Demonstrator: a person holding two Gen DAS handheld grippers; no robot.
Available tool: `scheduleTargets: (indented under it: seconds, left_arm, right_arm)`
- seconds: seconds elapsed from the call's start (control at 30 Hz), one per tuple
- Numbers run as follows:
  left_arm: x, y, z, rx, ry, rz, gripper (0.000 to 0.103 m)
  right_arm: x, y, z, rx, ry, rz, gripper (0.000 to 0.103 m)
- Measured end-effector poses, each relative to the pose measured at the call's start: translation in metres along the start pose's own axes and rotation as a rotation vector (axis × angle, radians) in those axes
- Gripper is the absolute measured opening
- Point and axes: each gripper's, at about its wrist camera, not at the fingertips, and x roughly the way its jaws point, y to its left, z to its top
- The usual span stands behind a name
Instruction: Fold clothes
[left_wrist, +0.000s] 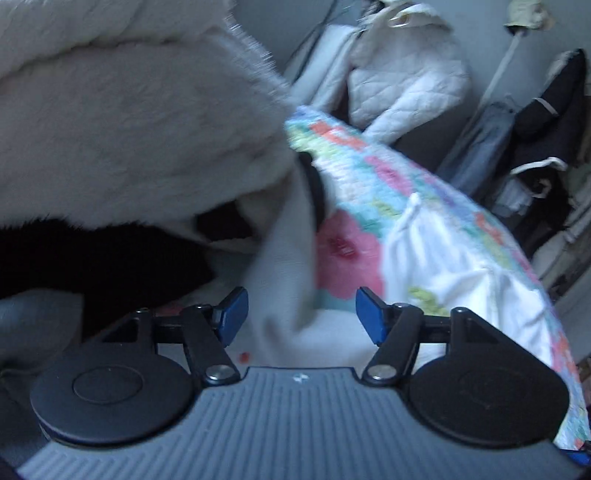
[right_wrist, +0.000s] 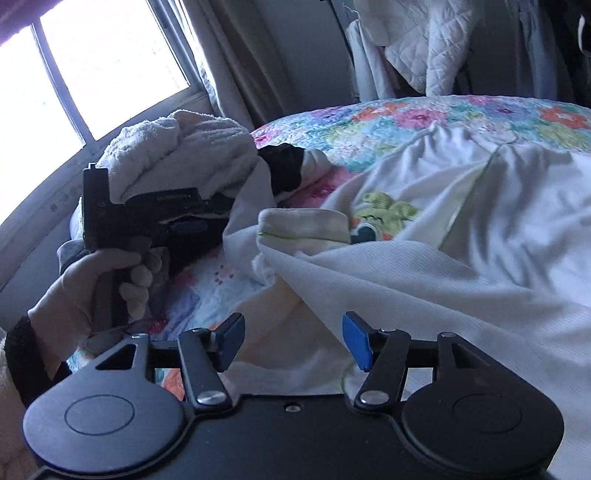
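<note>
A white garment (right_wrist: 424, 258) with a yellow-green print lies crumpled on a floral quilt (right_wrist: 406, 118); it also shows in the left wrist view (left_wrist: 443, 251). My right gripper (right_wrist: 293, 343) is open just above its near fold, its blue pads (right_wrist: 232, 341) apart. My left gripper (left_wrist: 301, 314) is open, with a strip of white cloth (left_wrist: 284, 266) hanging between its jaws. In the right wrist view the left gripper's black body (right_wrist: 147, 218) is held in a gloved hand, its tips hidden by cloth beside a heap of white towels (right_wrist: 177, 147).
A pile of white fluffy towels (left_wrist: 129, 122) and a black item (left_wrist: 92, 258) fills the left. A white quilted jacket (left_wrist: 406, 70) and dark clothes (left_wrist: 543, 122) hang behind the bed. A window (right_wrist: 92, 66) and curtain (right_wrist: 240, 62) stand at left.
</note>
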Motion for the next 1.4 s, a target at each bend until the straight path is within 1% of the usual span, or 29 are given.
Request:
scheduleTargets:
  seconds: [0.03,0.07,0.13,0.17,0.2,0.23,0.27,0.3,0.33,0.43,0.5,0.53,0.57,0.73,0.83,0.9,0.97,1.0,1.03,1.07,1.13,1.17,1.2,1.23,1.27,1.3,1.33,1.37,1.4]
  left_arm:
    - [0.009,0.003,0.0,-0.011,0.011,0.009,0.072]
    - [0.019,0.006,-0.001,-0.019,0.022,0.017,0.079]
    - [0.04,0.008,0.0,-0.038,0.039,0.019,0.08]
    - [0.051,0.009,0.0,-0.05,0.047,-0.009,0.079]
    - [0.06,0.008,0.0,-0.045,0.055,-0.044,0.065]
    - [0.064,0.006,0.0,-0.017,0.052,-0.062,0.046]
    - [0.066,0.0,0.001,0.031,0.037,-0.056,0.005]
    - [0.063,-0.004,0.004,0.076,0.009,-0.048,0.005]
    - [0.055,-0.008,0.009,0.109,-0.045,-0.04,0.005]
    - [0.021,-0.016,0.033,0.198,-0.244,-0.004,0.005]
    - [0.0,-0.016,0.049,0.224,-0.343,0.018,0.005]
    - [-0.007,-0.014,0.056,0.217,-0.379,0.019,0.005]
    - [-0.011,-0.01,0.063,0.201,-0.401,0.018,0.005]
    - [-0.004,0.003,0.085,0.171,-0.418,-0.013,0.005]
    - [-0.007,0.005,0.089,0.179,-0.422,-0.038,0.006]
    - [-0.01,0.005,0.086,0.149,-0.417,-0.117,0.006]
    - [-0.019,-0.003,0.081,0.156,-0.412,-0.211,0.006]
    - [-0.023,-0.01,0.076,0.183,-0.418,-0.25,0.006]
    - [-0.027,-0.019,0.069,0.218,-0.424,-0.289,0.006]
    - [-0.031,-0.03,0.063,0.241,-0.424,-0.354,0.006]
    - [-0.041,-0.05,0.048,0.268,-0.413,-0.53,0.006]
    - [-0.044,-0.061,0.038,0.29,-0.394,-0.642,0.006]
    - [-0.047,-0.073,0.028,0.314,-0.369,-0.761,0.008]
    - [-0.048,-0.085,0.018,0.353,-0.324,-0.865,0.01]
    - [-0.044,-0.101,0.003,0.419,-0.244,-0.941,0.015]
    - [-0.038,-0.118,-0.012,0.491,-0.155,-1.011,0.027]
    - [-0.03,-0.133,-0.029,0.573,-0.061,-1.03,0.036]
    - [-0.022,-0.144,-0.045,0.653,0.007,-0.984,0.045]
    - [-0.013,-0.151,-0.061,0.724,0.056,-0.903,0.045]
  right_arm:
    - [0.008,0.006,0.003,-0.033,-0.004,-0.009,0.064]
    - [0.015,0.012,0.006,-0.076,-0.005,-0.022,0.065]
    - [0.025,0.021,0.008,-0.143,-0.003,-0.036,0.066]
    - [0.028,0.022,0.009,-0.15,0.003,-0.028,0.066]
    - [0.03,0.02,0.01,-0.151,0.012,-0.013,0.066]
    - [0.032,0.019,0.01,-0.146,0.015,0.0,0.066]
    - [0.032,0.015,0.01,-0.135,0.011,0.006,0.066]
    - [0.033,0.01,0.011,-0.125,0.011,0.007,0.066]
    - [0.034,0.005,0.013,-0.121,0.014,0.0,0.066]
    - [0.038,-0.009,0.019,-0.124,0.031,-0.025,0.066]
    - [0.042,-0.013,0.023,-0.124,0.045,-0.016,0.066]
    - [0.044,-0.014,0.025,-0.124,0.048,-0.003,0.066]
    - [0.047,-0.015,0.027,-0.123,0.052,0.009,0.065]
    - [0.071,-0.01,0.028,-0.141,0.094,0.055,0.065]
    - [0.106,-0.014,0.018,-0.106,0.18,0.079,0.065]
    - [0.111,-0.019,0.013,-0.054,0.201,0.106,0.066]
    - [0.11,-0.024,0.008,0.003,0.212,0.134,0.065]
    - [0.11,-0.027,0.006,0.032,0.217,0.148,0.065]
    - [0.099,-0.029,0.006,0.064,0.201,0.166,0.065]
    - [0.082,-0.032,0.008,0.098,0.17,0.185,0.065]
    - [0.048,-0.039,0.011,0.166,0.109,0.221,0.066]
    - [0.032,-0.044,0.011,0.195,0.08,0.223,0.066]
    - [0.016,-0.05,0.012,0.221,0.05,0.218,0.066]
    - [0.002,-0.056,0.012,0.236,0.026,0.201,0.068]
    - [-0.008,-0.062,0.011,0.242,0.007,0.171,0.069]
    - [-0.018,-0.069,0.01,0.248,-0.011,0.135,0.069]
    - [-0.025,-0.077,0.007,0.263,-0.023,0.1,0.07]
    - [-0.031,-0.084,0.003,0.285,-0.031,0.064,0.07]
    - [-0.037,-0.091,-0.001,0.306,-0.039,0.029,0.07]
